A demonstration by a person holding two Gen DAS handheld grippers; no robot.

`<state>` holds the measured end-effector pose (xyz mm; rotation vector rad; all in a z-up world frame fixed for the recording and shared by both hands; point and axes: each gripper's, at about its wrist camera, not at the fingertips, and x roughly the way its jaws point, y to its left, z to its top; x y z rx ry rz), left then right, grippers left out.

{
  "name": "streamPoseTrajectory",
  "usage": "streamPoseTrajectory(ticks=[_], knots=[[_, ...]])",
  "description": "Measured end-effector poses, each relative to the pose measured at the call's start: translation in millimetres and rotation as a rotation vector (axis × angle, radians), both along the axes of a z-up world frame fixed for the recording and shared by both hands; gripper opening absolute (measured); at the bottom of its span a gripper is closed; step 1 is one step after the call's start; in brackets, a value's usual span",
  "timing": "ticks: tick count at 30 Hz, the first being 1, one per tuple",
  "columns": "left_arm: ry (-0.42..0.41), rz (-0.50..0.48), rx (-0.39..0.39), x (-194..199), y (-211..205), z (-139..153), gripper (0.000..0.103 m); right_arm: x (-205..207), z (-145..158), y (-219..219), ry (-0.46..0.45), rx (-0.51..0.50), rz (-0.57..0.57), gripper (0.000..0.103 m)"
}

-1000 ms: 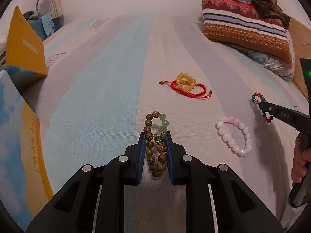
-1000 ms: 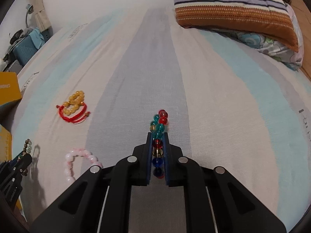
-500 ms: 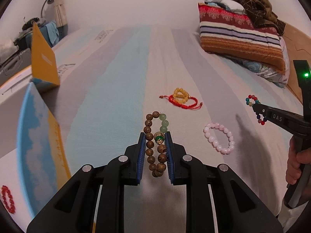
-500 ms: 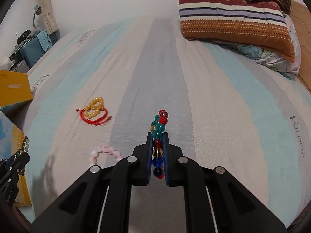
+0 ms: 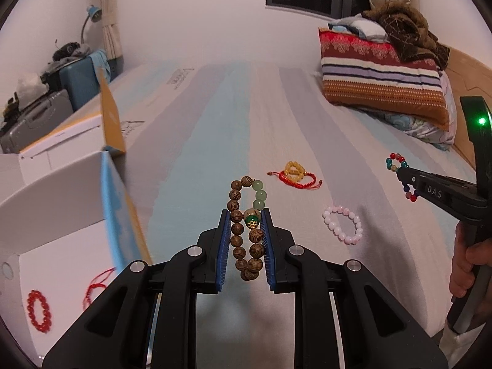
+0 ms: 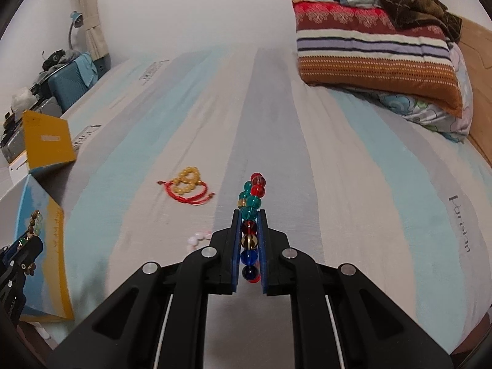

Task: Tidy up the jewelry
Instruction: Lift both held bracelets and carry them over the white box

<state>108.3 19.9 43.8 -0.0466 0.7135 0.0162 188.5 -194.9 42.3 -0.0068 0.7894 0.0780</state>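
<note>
Jaws clenched, left gripper [image 5: 246, 215] grasping wooden bracelet [image 5: 244, 230], right gripper [image 6: 249, 218] (level, seemingly airborne) grasping glass-bead bracelet [image 6: 250, 215]

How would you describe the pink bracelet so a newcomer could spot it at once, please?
On the striped bedsheet, look nearer than the yellow bead bracelet with red cord. The pink bead bracelet lies flat there, alone: an open ring of pale, milky pink beads, without cord.

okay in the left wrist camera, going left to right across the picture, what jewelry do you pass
red bead bracelet in the white box → wooden bead bracelet in the left gripper → yellow bead bracelet with red cord → pink bead bracelet → multicolored bead bracelet in the right gripper
</note>
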Motion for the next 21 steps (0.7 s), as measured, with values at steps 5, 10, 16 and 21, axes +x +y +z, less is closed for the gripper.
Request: streamPoseTrajectory(ticks=[5,10,16,21], knots=[[-0.026,0.018,-0.002,-19,13,15,0.019,-14,13,17,-0.016,-0.007,0.023,0.009],[-0.036,0.042,-0.001,-34,27,25,0.019,-25,24,30,-0.028,-0.003,0.037,0.009],[-0.04,0.073,0.001,-50,48,31,0.019,-39,36,58,-0.042,-0.001,0.076,0.009],[-0.033,0.121,0.001,-60,71,34,0.019,-50,40,90,-0.046,-0.001,0.129,0.009]])
